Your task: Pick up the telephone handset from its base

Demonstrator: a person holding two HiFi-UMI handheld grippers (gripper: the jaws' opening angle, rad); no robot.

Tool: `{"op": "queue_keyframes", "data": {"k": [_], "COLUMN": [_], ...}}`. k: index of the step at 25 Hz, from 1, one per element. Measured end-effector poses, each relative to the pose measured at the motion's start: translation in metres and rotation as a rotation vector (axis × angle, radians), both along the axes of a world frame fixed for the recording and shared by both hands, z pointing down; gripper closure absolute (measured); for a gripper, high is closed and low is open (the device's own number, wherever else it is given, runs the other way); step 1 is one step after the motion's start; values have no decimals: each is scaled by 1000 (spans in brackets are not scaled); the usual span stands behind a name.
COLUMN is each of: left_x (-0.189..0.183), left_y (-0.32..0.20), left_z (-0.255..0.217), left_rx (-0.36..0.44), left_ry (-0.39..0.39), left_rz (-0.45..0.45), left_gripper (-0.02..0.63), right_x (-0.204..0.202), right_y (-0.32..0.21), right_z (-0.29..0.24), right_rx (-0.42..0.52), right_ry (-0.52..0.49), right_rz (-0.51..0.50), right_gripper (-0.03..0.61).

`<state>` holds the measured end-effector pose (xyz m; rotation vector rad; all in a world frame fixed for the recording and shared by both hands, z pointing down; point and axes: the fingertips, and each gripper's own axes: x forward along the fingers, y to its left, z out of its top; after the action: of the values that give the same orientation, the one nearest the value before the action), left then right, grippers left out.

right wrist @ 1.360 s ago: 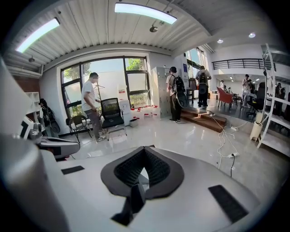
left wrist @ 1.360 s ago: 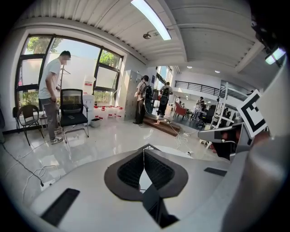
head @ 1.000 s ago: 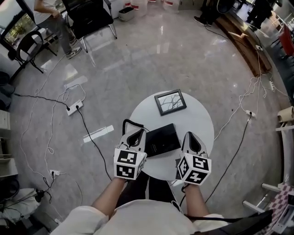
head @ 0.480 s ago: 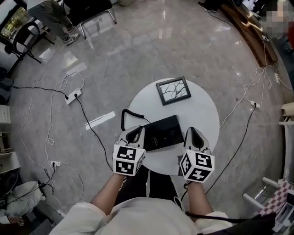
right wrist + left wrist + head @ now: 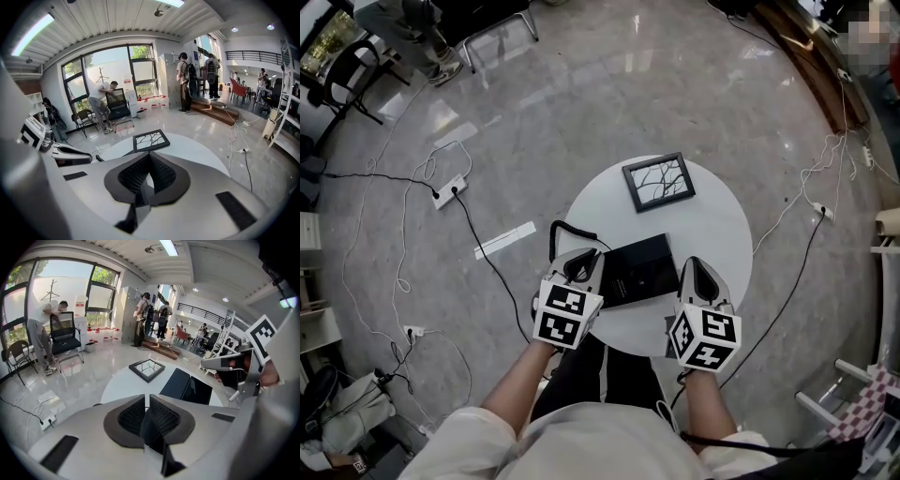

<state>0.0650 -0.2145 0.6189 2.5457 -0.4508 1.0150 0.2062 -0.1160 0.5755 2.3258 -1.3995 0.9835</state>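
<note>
A flat black telephone [image 5: 637,271] lies on the round white table [image 5: 712,225], its handset resting on the base; it also shows in the left gripper view as the telephone [image 5: 187,386]. A black cord [image 5: 567,232] loops off its left side. My left gripper [image 5: 579,267] hovers at the phone's left edge, shut and holding nothing; its jaws meet at the left gripper [image 5: 146,401]. My right gripper [image 5: 698,275] hangs just right of the phone, shut and also empty, seen close up as the right gripper [image 5: 149,158].
A black picture frame [image 5: 657,181] lies at the table's far side. Cables and a power strip [image 5: 450,194] trail over the glossy floor to the left, another cable [image 5: 787,281] to the right. Chairs [image 5: 347,84] and people stand far off.
Both grippers have sunk a little towards the table's near edge, the left one more. Their jaws stay shut and the telephone has not moved.
</note>
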Motion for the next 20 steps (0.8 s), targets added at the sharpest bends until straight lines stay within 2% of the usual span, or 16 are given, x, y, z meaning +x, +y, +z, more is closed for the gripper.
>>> {"op": "queue_keyframes", "data": {"k": [3,7,18,20], "left_x": [4,7,16,18], "left_y": [3,8,17,22], "left_z": [1,1,2,2], "left_rx": [-17,-30,-96,-113], "left_ry": [2,2,43,45], "left_rz": [45,98,274,324], "left_gripper": [587,497,388,346], "right_x": [1,1,1,1], "right_y": [1,7,26,27], "right_z": [0,-2,1,1], "right_rx": [1,0,-9,-8], "right_ry": [1,3,1,-1], "right_rz": [12,26,65,71], "right_gripper": [554,554,554,554]}}
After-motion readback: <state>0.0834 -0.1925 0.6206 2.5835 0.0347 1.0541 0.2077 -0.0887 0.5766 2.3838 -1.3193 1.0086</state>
